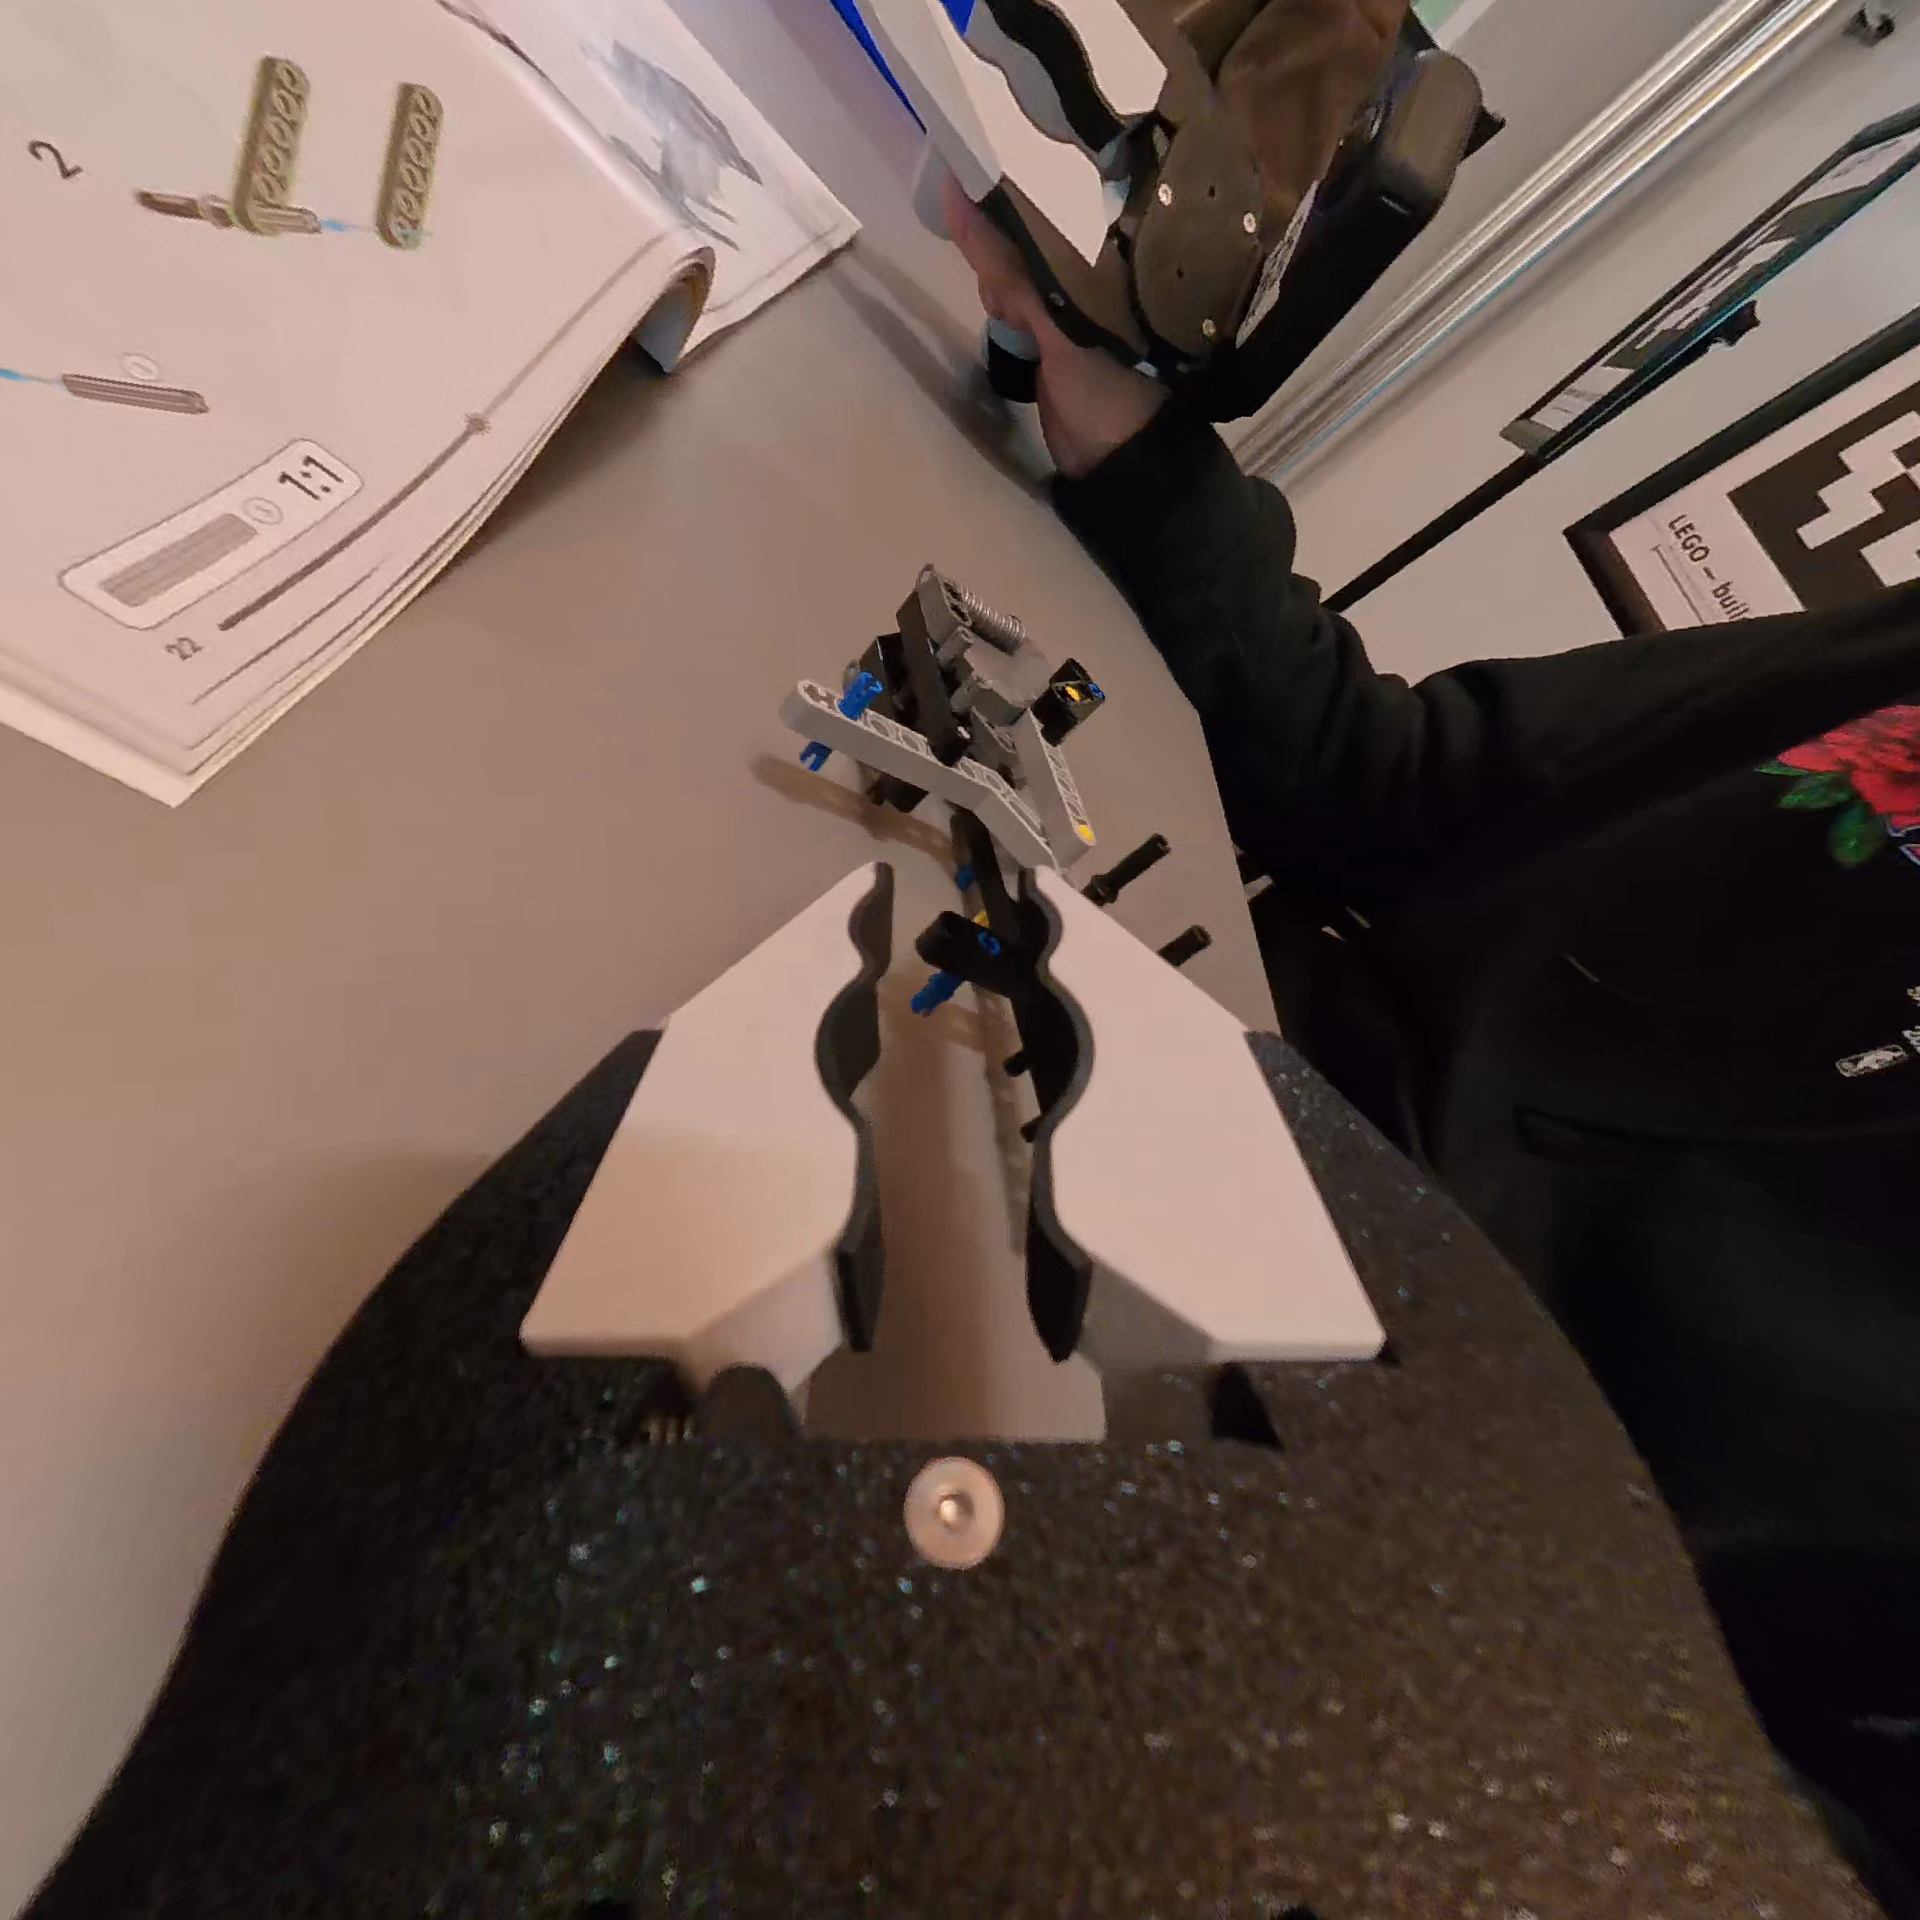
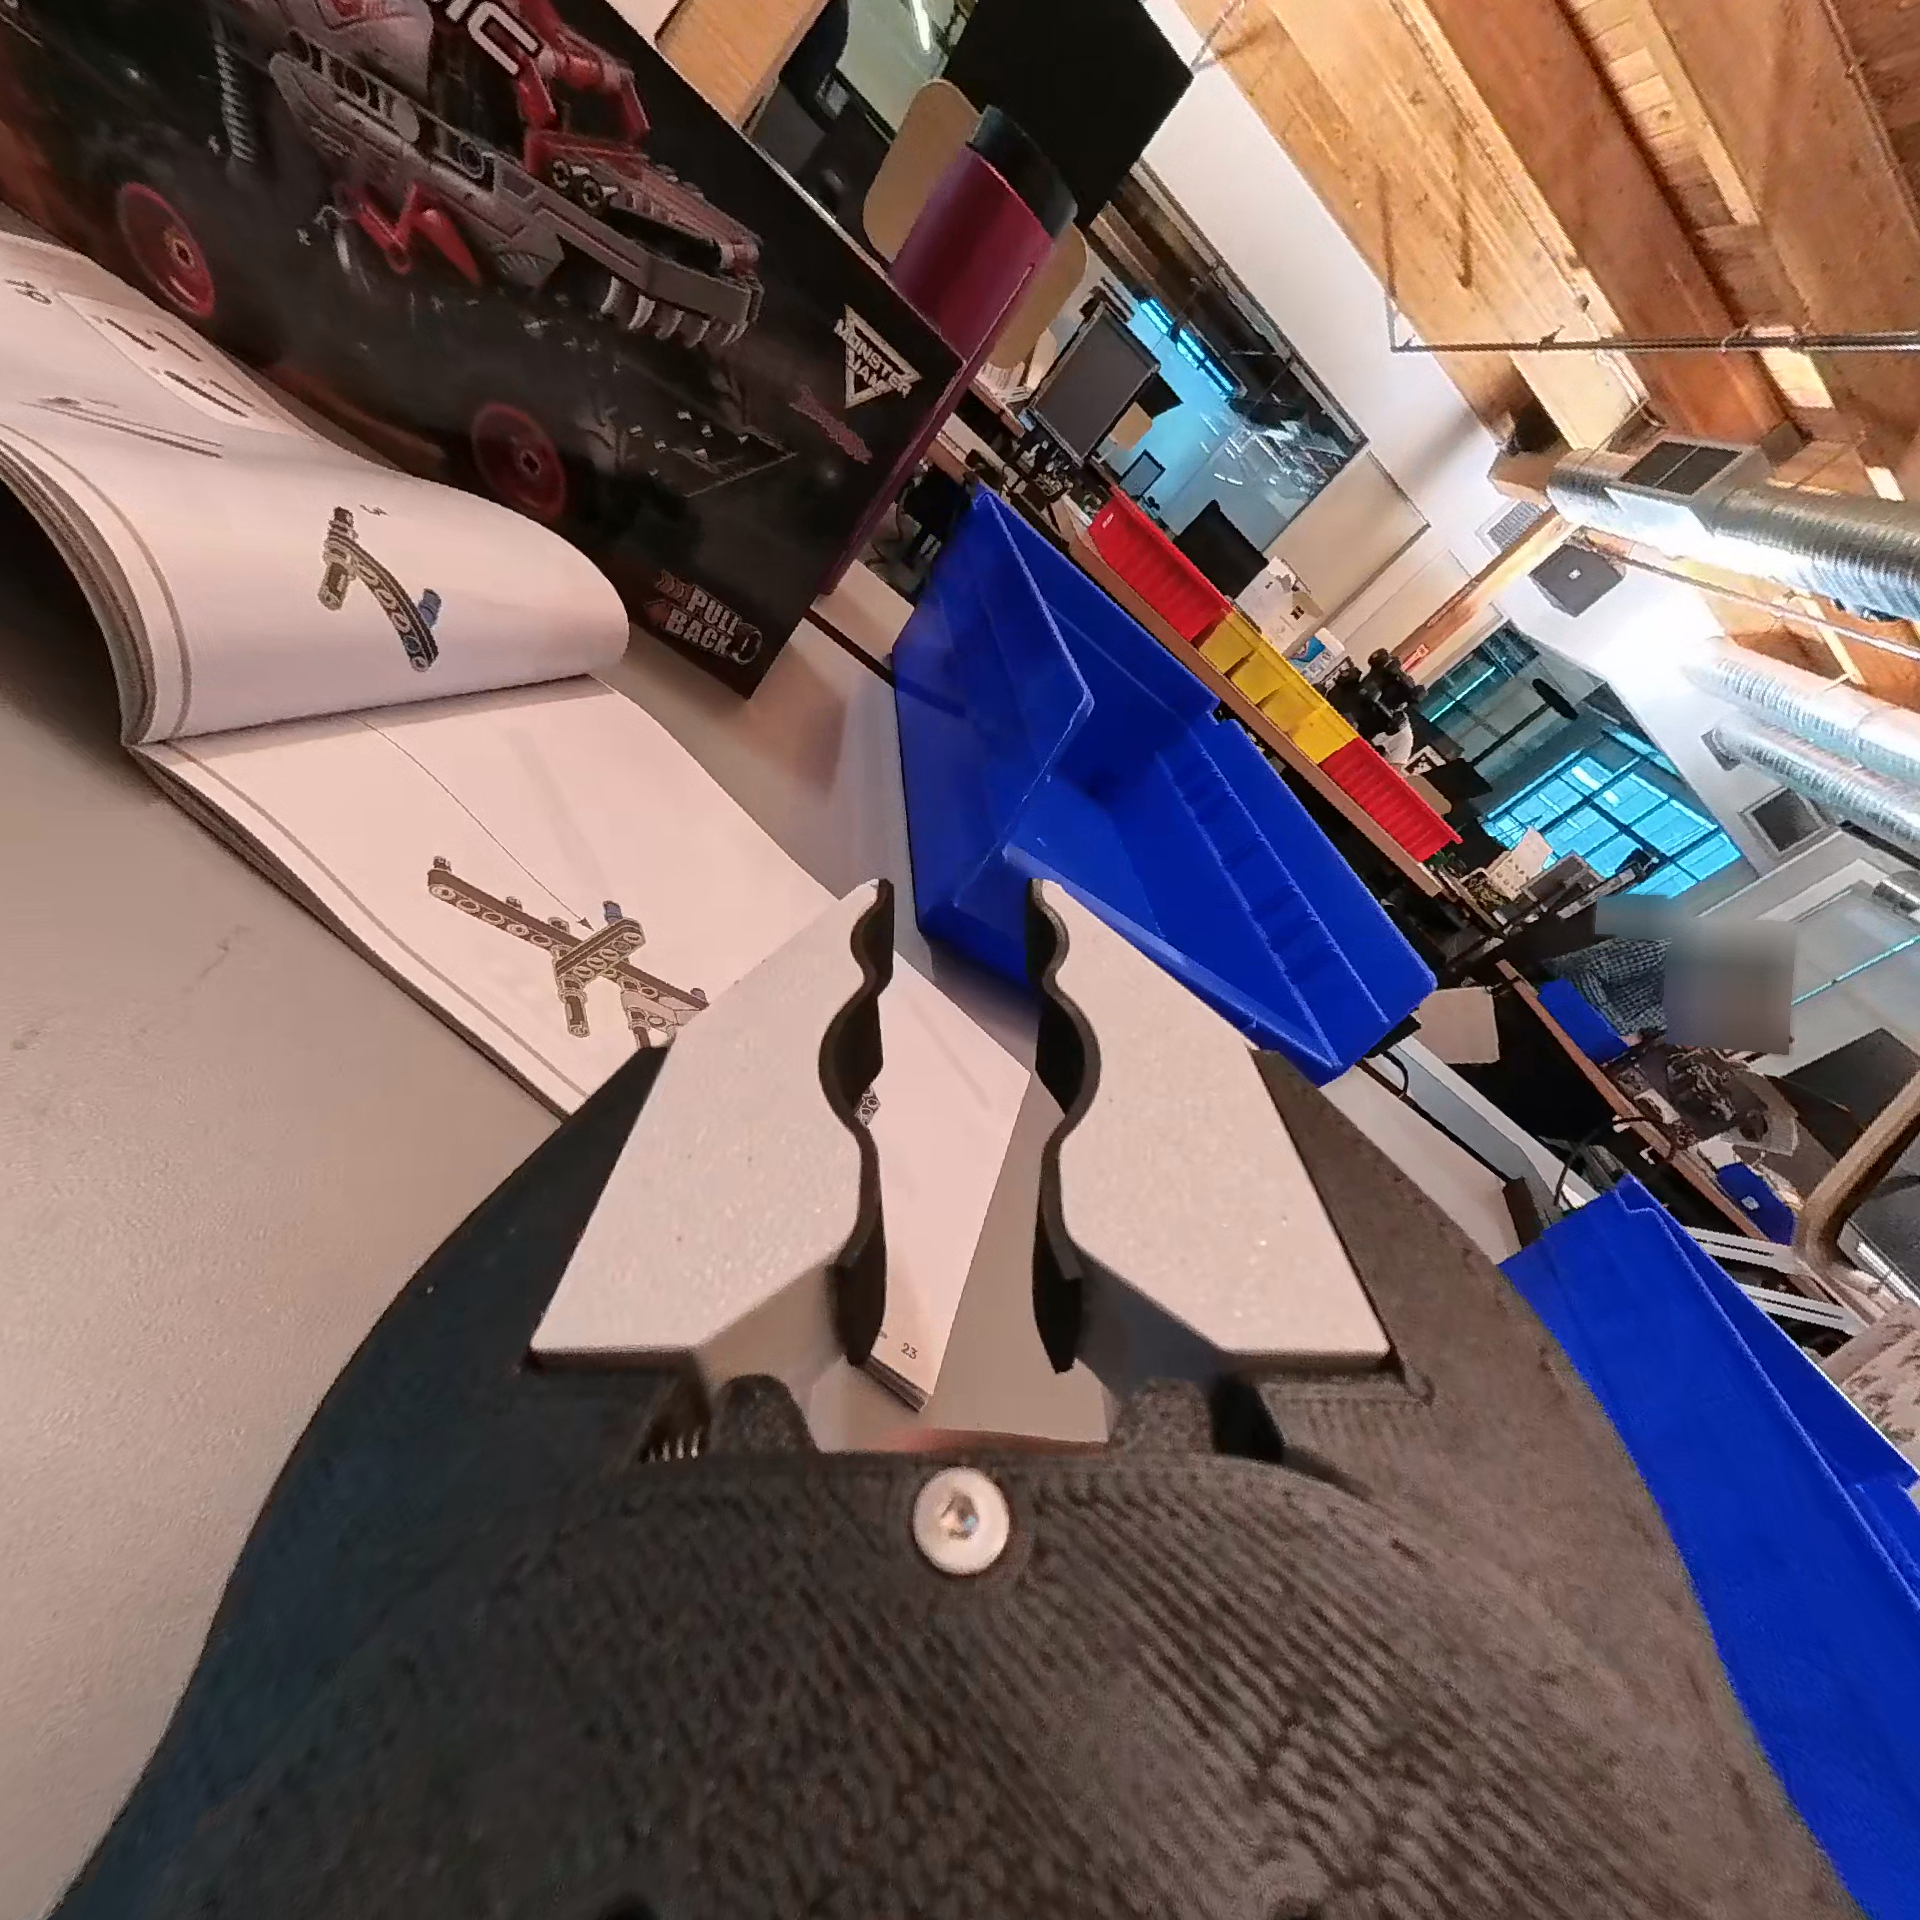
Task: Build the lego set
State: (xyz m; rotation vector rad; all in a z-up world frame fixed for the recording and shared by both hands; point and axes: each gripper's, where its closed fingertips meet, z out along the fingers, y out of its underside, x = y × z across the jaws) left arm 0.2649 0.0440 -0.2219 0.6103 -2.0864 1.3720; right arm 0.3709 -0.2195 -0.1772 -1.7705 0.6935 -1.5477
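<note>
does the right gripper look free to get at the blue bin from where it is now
Probably yes. The right gripper is open and empty, pointing at the blue bin just ahead. Only the corner of the instruction booklet lies under the fingers, nothing stands between.

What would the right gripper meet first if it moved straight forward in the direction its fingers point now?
Most likely the blue bin, which lies just beyond the tips of the open right gripper. The open instruction booklet lies under the fingers and to their left. Depth is unclear.
</note>
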